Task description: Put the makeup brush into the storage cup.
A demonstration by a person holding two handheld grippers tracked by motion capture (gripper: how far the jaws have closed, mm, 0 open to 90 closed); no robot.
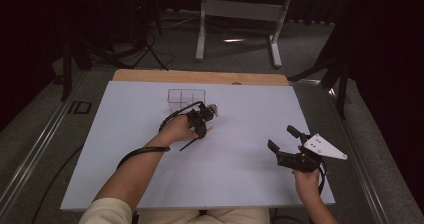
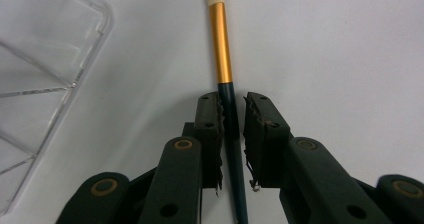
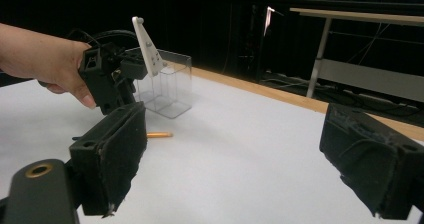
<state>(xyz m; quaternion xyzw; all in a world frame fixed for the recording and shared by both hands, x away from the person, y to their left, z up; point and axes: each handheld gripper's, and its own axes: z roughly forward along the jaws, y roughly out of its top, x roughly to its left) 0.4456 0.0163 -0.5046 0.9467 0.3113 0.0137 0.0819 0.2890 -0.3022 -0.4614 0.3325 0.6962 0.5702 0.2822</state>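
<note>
— Lying flat toward the far edge of the white board [image 1: 125, 149], that brush [image 2: 223, 49], just beside the clear box [image 1: 186, 99]. Probably sitting there for loading into a compartment.

— Straddling the dark handle with the left gripper [image 2: 232, 119]: jaws narrow, one either side, a sliver of gap on the right. Closing on it or only flanking, impossible telling.

— Waiting near the right edge, the right gripper [image 1: 285, 145], jaws spread wide, holding nothing. Likely keeping clear.

— Showing the gold band and pale tip plainly from the left gripper view. Giving only a thin dark line from above.

— Catching the box standing upright from the right gripper view.
</note>
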